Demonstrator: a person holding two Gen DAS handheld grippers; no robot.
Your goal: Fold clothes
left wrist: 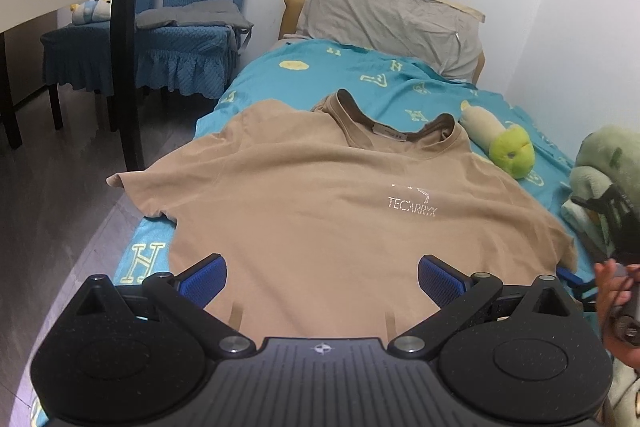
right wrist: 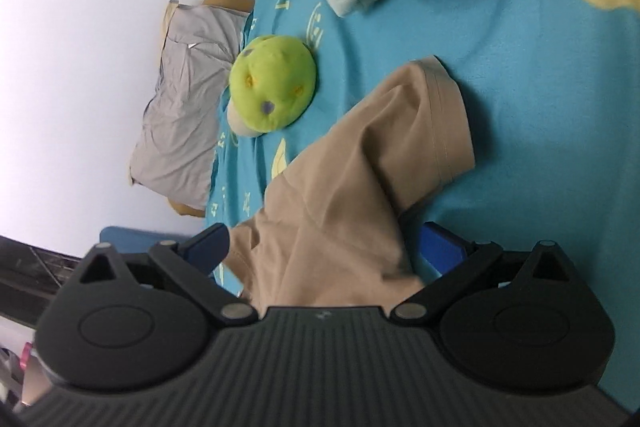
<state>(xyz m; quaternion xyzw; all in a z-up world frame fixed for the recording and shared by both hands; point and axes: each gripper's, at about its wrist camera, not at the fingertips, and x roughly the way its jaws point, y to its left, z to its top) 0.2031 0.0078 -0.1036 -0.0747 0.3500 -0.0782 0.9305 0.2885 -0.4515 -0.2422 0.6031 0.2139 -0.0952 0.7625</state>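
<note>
Tan T-shirt (left wrist: 320,211) on bed, hem hidden behind left gripper (left wrist: 322,277) (jaws spread, empty). Chest print: "TECARRYX". Right gripper (right wrist: 324,247) released, sleeve lying loose between fingers.

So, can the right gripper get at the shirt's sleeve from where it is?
Probably yes. The right gripper is open, with tan shirt fabric already between its fingers, and the sleeve lies just ahead on the bedsheet, nothing covering it. The green plush sits off to the side.
</note>
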